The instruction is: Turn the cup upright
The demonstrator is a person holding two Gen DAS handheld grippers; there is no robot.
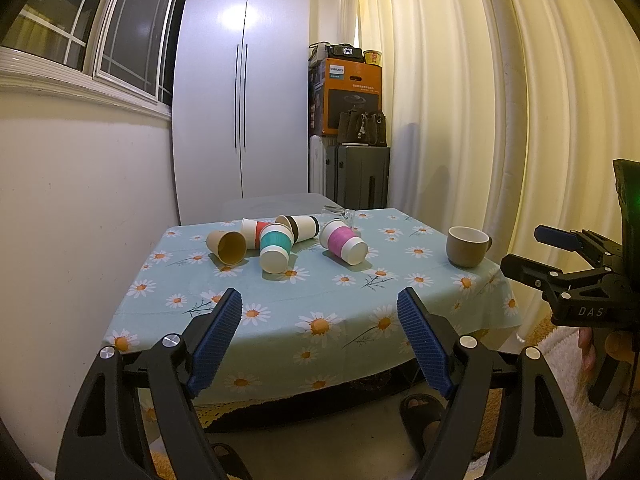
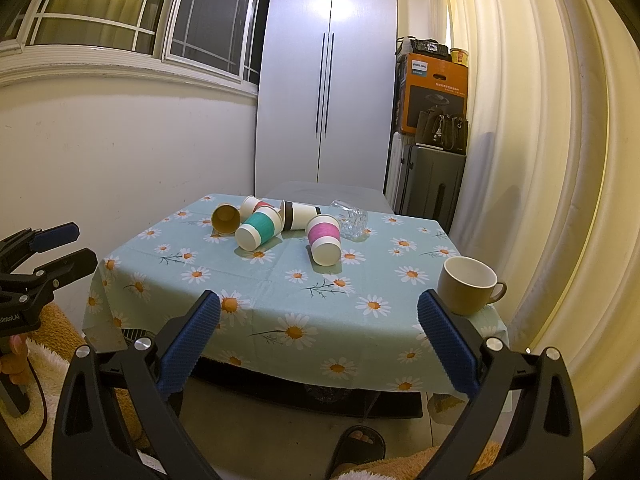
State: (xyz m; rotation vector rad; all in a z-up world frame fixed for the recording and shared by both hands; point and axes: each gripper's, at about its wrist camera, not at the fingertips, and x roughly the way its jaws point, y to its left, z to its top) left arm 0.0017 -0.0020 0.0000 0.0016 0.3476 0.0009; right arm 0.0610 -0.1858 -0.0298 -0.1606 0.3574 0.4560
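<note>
Several paper cups lie on their sides on the daisy tablecloth [image 1: 280,304]: a brown one [image 1: 226,246], a red-banded one [image 1: 256,229], a teal one [image 1: 274,248], a black-banded one [image 1: 300,227] and a pink one [image 1: 343,241]. They also show in the right wrist view: teal [image 2: 258,229], pink [image 2: 324,239]. A clear glass [image 2: 350,218] lies tipped behind them. A brown mug [image 2: 466,286] stands upright at the right edge. My left gripper [image 1: 320,340] is open and empty in front of the table. My right gripper [image 2: 320,344] is open and empty too.
A white wall and window are at the left, a white wardrobe [image 1: 244,100] behind the table, curtains [image 1: 500,120] at the right. Suitcase and boxes [image 1: 356,120] are stacked in the back corner. A sandalled foot [image 1: 420,412] is under the table's front edge.
</note>
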